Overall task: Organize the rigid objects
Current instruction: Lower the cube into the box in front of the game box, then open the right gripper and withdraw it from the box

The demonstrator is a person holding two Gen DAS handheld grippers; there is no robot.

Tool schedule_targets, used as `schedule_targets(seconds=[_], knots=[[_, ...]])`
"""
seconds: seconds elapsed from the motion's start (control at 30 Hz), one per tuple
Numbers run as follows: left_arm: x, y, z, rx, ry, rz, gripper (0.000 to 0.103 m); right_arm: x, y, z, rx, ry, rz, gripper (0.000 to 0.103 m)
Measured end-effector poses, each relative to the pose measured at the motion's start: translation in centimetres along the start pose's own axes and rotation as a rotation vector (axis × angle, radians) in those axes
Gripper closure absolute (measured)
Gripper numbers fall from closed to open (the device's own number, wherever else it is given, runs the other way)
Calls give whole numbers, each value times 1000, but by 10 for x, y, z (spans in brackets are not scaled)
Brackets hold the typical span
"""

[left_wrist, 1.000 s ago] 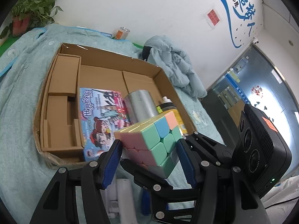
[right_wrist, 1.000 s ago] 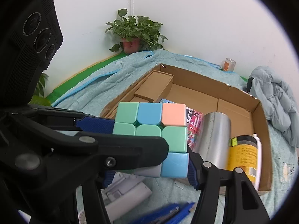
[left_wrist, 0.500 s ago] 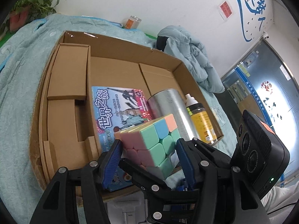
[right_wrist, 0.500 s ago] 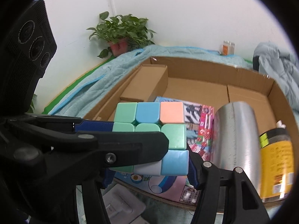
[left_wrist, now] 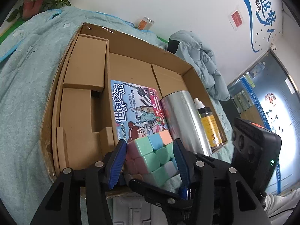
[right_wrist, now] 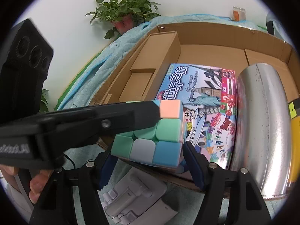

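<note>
A pastel puzzle cube (left_wrist: pixel 152 156) is held over the near edge of an open cardboard box (left_wrist: pixel 131 43). My left gripper (left_wrist: pixel 148 159) and my right gripper (right_wrist: pixel 148 161) are both shut on the cube (right_wrist: pixel 157 133), each from a different pair of sides. The right gripper's arm (left_wrist: pixel 168 191) crosses under the cube in the left wrist view. The left gripper's finger (right_wrist: pixel 105 121) crosses the cube in the right wrist view. In the box lie a colourful game box (left_wrist: pixel 135 110), a silver cylinder (left_wrist: pixel 185 121) and a yellow-labelled bottle (left_wrist: pixel 210 123).
The box (right_wrist: pixel 225 35) sits on a teal blanket (left_wrist: pixel 24 78). A white folded device (right_wrist: pixel 135 196) lies on the blanket before the box. A potted plant (right_wrist: pixel 123 15), a small can (left_wrist: pixel 145 23) and a bundled grey jacket (left_wrist: pixel 202 61) lie beyond it.
Both grippers have carried the cube forward and lower, from before the box to just over its near edge. The grip has not changed.
</note>
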State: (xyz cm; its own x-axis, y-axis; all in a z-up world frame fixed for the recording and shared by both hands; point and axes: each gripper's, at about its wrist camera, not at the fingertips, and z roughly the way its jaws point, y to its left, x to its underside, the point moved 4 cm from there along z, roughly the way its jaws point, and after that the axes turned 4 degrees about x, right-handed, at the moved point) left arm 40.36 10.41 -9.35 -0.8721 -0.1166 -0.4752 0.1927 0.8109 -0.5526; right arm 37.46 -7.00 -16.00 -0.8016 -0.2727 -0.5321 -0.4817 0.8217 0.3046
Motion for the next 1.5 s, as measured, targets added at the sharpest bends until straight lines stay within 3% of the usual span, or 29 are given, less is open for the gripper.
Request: schedule_targets(seconds=[0.07, 0.2, 0.4, 0.47, 0.53, 0.57, 0.6, 0.73, 0.97, 1.1, 1.2, 1.37, 1.5], knots=[[0, -2, -1, -13, -5, 3, 55, 0, -2, 3, -42, 23, 46, 35], [0, -4, 1, -18, 19, -7, 55, -2, 2, 5, -42, 33, 52, 30], [11, -8, -10, -69, -1, 4, 54, 7, 5, -18, -53, 3, -21, 21], [14, -20, -32, -110, -100, 57, 45, 14, 3, -33, -7, -43, -41, 17], [21, -39, -60, -173, -234, 134, 7, 21, -2, -51, 67, -109, -62, 13], [26, -46, -70, -206, -282, 157, 0, 26, -5, -63, 110, -153, -66, 13], [31, -53, -77, -241, -319, 176, 1, 30, -9, -70, 135, -180, -58, 13], [54, -61, -82, -289, -292, 155, 1, 58, -34, -93, 217, -224, 52, 13], [107, -71, -77, -268, -230, 126, 1, 112, -54, -79, 198, -51, 156, 13], [133, -78, -66, -266, -187, 115, 1, 127, -51, -65, 125, 17, 214, 13], [142, -86, -63, -257, -173, 110, 1, 134, -47, -53, 118, 55, 240, 14], [153, -96, -69, -235, -170, 84, 1, 142, -41, -49, 167, 38, 171, 29], [156, -105, -69, -204, -163, 77, 1, 150, -48, -58, 108, 21, 168, 45]])
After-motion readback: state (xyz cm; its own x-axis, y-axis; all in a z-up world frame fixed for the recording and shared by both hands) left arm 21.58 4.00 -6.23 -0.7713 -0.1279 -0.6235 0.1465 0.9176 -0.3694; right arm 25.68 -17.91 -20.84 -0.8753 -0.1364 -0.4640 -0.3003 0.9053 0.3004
